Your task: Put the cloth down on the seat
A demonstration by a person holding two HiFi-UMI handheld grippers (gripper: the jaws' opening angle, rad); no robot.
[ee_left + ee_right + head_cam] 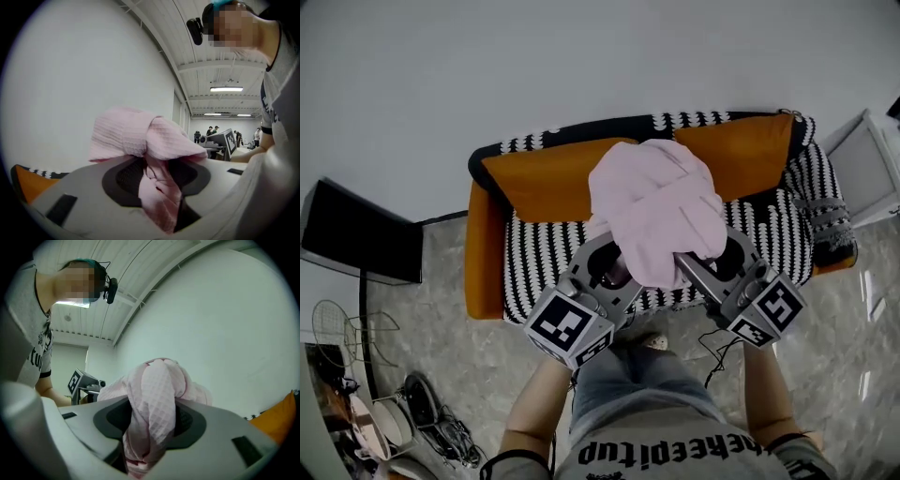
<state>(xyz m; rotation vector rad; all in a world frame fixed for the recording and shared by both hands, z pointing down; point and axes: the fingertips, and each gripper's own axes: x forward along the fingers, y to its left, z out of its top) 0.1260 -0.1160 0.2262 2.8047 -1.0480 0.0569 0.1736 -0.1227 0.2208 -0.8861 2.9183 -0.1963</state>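
Note:
A pink waffle-weave cloth [656, 211] hangs bunched in the air above the sofa, held from both sides. My left gripper [614, 267] is shut on its left lower fold, and the fabric [140, 136] spills down between the jaws in the left gripper view. My right gripper [708, 262] is shut on the right fold, where a thick roll of cloth [157, 399] fills the gap between its jaws. Below and beyond lies the black-and-white patterned seat [544, 262] of an orange sofa. The cloth hides the middle of the seat.
Two orange back cushions [544, 183] lean along the sofa's backrest. A grey bundle [830, 225] lies at the seat's right end. A dark panel on a stand [361, 234] and floor clutter [403, 422] are at the left, and a white frame [867, 169] is at the right.

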